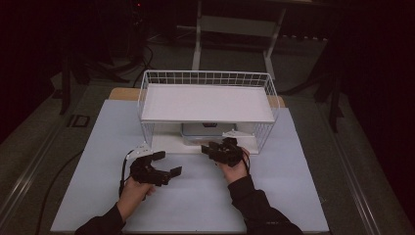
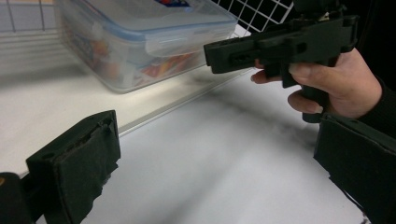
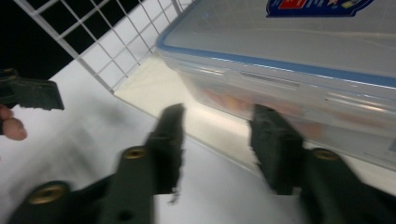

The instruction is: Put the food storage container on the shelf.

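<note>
A clear plastic box (image 1: 198,130) with a blue-rimmed lid and colourful contents sits under the top board of a white wire rack (image 1: 208,104). My right gripper (image 1: 215,147) is at the rack's lower opening. In the right gripper view it (image 3: 219,140) is open, and the box (image 3: 303,70) lies just beyond its jaws, untouched. My left gripper (image 1: 168,163) hovers over the white table, left of the rack's front, and is open wide (image 2: 215,177) with nothing between its jaws. The left gripper view shows the box (image 2: 140,42) and the right gripper (image 2: 280,46) in a hand.
The rack stands on a white tabletop (image 1: 195,196) and has wire mesh walls (image 3: 107,42) at its sides and back. Beyond the table are a dark floor and the legs of a white frame (image 1: 235,29).
</note>
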Demonstrator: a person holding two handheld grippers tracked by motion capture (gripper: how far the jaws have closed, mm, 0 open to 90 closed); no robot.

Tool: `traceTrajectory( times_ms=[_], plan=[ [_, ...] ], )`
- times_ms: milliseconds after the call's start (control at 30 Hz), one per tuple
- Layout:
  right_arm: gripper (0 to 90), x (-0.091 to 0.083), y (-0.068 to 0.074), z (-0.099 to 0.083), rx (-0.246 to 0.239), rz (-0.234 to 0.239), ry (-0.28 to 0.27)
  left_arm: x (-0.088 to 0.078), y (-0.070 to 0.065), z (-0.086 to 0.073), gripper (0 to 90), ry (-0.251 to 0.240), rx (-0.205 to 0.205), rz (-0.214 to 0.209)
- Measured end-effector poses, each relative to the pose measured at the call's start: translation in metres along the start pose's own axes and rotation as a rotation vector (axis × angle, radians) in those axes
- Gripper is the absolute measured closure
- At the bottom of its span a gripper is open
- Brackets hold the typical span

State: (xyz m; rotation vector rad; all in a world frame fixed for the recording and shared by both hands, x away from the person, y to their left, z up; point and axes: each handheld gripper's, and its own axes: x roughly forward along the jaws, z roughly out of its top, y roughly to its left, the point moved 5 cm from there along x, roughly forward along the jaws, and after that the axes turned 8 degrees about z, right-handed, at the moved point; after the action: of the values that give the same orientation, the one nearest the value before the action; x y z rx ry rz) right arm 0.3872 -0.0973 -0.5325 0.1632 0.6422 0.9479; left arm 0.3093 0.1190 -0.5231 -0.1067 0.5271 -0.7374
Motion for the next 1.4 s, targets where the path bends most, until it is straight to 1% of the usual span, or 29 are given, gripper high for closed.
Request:
traceTrajectory(
  times_ms=[33, 67, 167, 200, 267, 367, 467, 533, 600, 733, 867, 1000, 1100, 1133, 1233, 1300, 1400],
  plan=[
    [36.2, -0.006, 0.002, -0.002, 0.000, 0.016, -0.009, -0.001, -0.001, 0.000, 0.3, -0.001, 0.002, -0.002],
    [31.7, -0.009, 0.003, -0.003, -0.006, 0.022, -0.012, -0.002, -0.001, 0.000, 0.3, 0.002, 0.007, -0.003],
    [21.4, -0.016, 0.007, -0.006, -0.027, 0.051, -0.012, -0.004, -0.001, 0.000, 0.2, 0.001, 0.008, -0.010],
    [20.4, -0.019, 0.008, -0.007, -0.033, 0.049, -0.017, -0.005, -0.002, 0.000, 0.2, 0.000, 0.010, -0.013],
    [18.3, -0.025, 0.011, -0.008, -0.034, 0.069, -0.022, -0.007, -0.003, 0.001, 0.2, 0.001, 0.019, -0.015],
    [17.9, -0.034, 0.015, -0.011, -0.050, 0.068, -0.032, -0.010, -0.005, 0.000, 0.3, -0.001, 0.040, -0.011],
    [18.1, -0.044, 0.018, -0.014, -0.051, 0.072, -0.026, -0.014, -0.007, 0.000, 0.3, -0.004, 0.045, -0.020],
    [18.1, -0.050, 0.020, -0.017, -0.061, 0.080, -0.031, -0.017, -0.009, -0.001, 0.3, -0.002, 0.058, -0.022],
    [18.1, -0.057, 0.022, -0.020, -0.074, 0.074, -0.031, -0.019, -0.011, -0.002, 0.2, -0.001, 0.067, -0.026],
    [18.1, -0.071, 0.022, -0.026, -0.092, 0.061, -0.039, -0.023, -0.012, -0.005, 0.2, 0.007, 0.075, -0.030],
    [18.0, -0.082, 0.022, -0.034, -0.113, 0.046, -0.042, -0.029, -0.011, -0.007, 0.2, 0.009, 0.072, -0.036],
    [17.9, -0.091, 0.022, -0.038, -0.111, 0.048, -0.050, -0.034, -0.010, -0.010, 0.3, 0.013, 0.081, -0.041],
    [17.8, -0.104, 0.023, -0.045, -0.122, 0.033, -0.054, -0.038, -0.009, -0.013, 0.2, 0.015, 0.082, -0.047],
    [17.8, -0.104, 0.023, -0.045, -0.122, 0.033, -0.054, -0.040, -0.009, -0.014, 0.2, 0.018, 0.083, -0.047],
    [17.8, -0.112, 0.025, -0.054, -0.122, 0.026, -0.040, -0.045, -0.007, -0.017, 0.3, 0.025, 0.081, -0.051],
    [17.8, -0.117, 0.025, -0.059, -0.123, 0.021, -0.035, -0.048, -0.006, -0.019, 0.3, 0.030, 0.089, -0.055],
    [17.7, -0.125, 0.025, -0.066, -0.125, 0.000, -0.032, -0.051, -0.005, -0.023, 0.2, 0.039, 0.093, -0.055]
  ],
)
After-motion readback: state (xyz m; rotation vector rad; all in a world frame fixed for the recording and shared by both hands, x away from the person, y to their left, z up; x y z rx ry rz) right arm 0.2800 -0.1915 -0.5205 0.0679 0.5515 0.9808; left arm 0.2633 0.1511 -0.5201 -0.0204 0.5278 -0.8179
